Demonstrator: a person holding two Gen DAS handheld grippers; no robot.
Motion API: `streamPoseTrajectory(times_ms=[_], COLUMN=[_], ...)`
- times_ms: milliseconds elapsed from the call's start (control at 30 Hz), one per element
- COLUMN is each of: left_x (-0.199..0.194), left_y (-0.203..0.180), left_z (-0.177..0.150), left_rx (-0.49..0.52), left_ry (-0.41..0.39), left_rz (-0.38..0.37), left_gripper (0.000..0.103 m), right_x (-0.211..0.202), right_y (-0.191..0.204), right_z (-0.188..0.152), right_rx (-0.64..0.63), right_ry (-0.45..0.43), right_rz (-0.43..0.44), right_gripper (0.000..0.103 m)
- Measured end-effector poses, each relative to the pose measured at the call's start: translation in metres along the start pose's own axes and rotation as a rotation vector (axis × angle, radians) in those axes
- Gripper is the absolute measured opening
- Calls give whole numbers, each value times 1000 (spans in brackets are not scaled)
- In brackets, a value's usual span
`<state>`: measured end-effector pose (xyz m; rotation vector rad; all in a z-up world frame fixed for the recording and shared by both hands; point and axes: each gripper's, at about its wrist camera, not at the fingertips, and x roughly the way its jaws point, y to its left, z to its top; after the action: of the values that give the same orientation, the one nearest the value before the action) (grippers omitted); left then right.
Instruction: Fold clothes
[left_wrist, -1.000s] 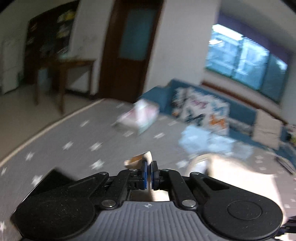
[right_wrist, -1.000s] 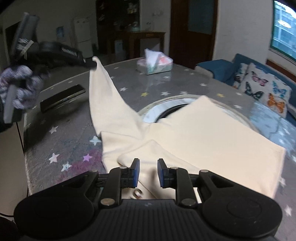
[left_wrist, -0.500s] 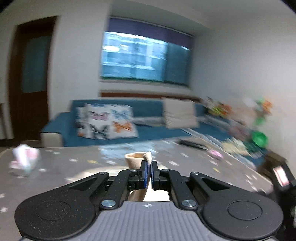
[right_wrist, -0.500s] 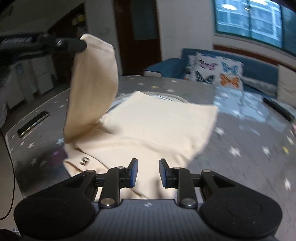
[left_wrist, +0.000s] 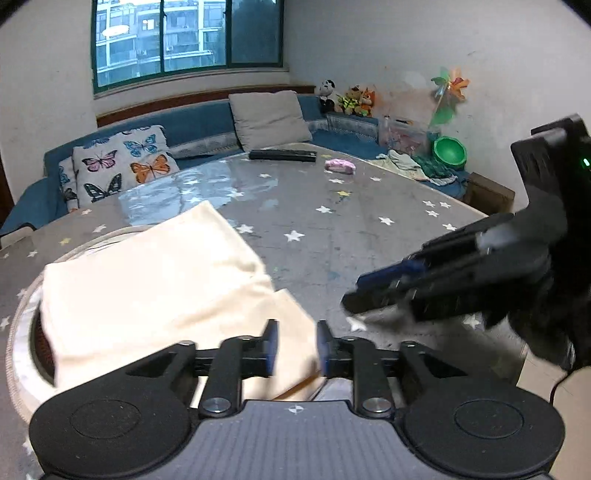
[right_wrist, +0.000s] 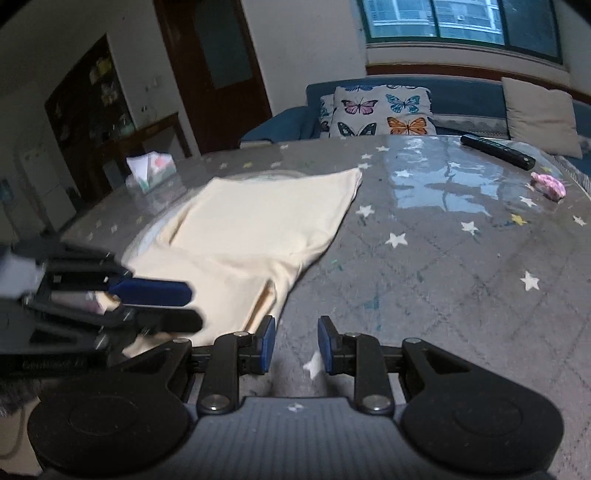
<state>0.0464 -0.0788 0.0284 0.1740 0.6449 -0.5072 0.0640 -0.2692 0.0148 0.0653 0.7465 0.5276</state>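
Note:
A cream garment (left_wrist: 147, 280) lies folded on the grey star-print table (left_wrist: 332, 229), its near part laid over the rest. My left gripper (left_wrist: 297, 347) hovers low over the garment's near right corner. Its jaws are opening, and the cloth lies loose below the gap without the pads pressing on it. In the right wrist view the same garment (right_wrist: 266, 221) lies at centre left, with the left gripper (right_wrist: 192, 306) above its near edge. My right gripper (right_wrist: 295, 345) stands open over bare table just right of the cloth, with nothing between its fingers. It also shows as the right gripper (left_wrist: 354, 293) in the left wrist view.
A tissue box (right_wrist: 149, 171) stands at the table's far left. A black remote (left_wrist: 282, 155) and a pink bundle (left_wrist: 340, 165) lie at the far side. A white ring (left_wrist: 14, 332) shows under the garment. A blue sofa with a butterfly cushion (left_wrist: 122, 166) lies beyond.
My left gripper, shut on a cloth flap and held high, swung across, came down over the garment and let go. The flap now lies flat. My right gripper slid right, off the cloth.

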Motion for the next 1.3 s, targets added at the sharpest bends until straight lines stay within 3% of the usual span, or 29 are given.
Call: streamPoseTrajectory(times_ms=[67, 300, 367, 500, 700, 867, 1067, 1167, 1233, 1300], left_x=[-10, -31, -34, -31, -10, 3, 0, -8, -11, -14], left_y=[11, 88, 108, 126, 140, 153, 162, 166, 166, 165], left_z=[-5, -29, -37, -43, -34, -32, -34, -36, -36, -37], left_rx=[-8, -151, -190, -234, -261, -311, -341, -362, -348, -336], left_ry=[-2, 41, 58, 74, 76, 72, 36, 9, 0, -7], left_rz=[29, 291, 336, 335, 297, 252, 242, 241, 229, 217], left_gripper=[30, 30, 30, 30, 31, 30, 2, 2, 2, 2], right_x=[2, 35, 46, 59, 53, 46, 46, 48, 51, 53], right_y=[-1, 20, 27, 33, 36, 41, 49, 50, 51, 51], right_z=[6, 19, 21, 21, 23, 33, 44, 45, 42, 36], right_rx=[20, -19, -42, -64, -76, -102, -126, -134, -144, -155], right_ry=[-12, 1, 16, 41, 36, 8, -13, -1, 10, 27], right_rz=[18, 41, 35, 1, -33, -43, -31, -16, -18, -30], right_gripper=[25, 25, 25, 25, 5, 3, 2, 9, 25, 32])
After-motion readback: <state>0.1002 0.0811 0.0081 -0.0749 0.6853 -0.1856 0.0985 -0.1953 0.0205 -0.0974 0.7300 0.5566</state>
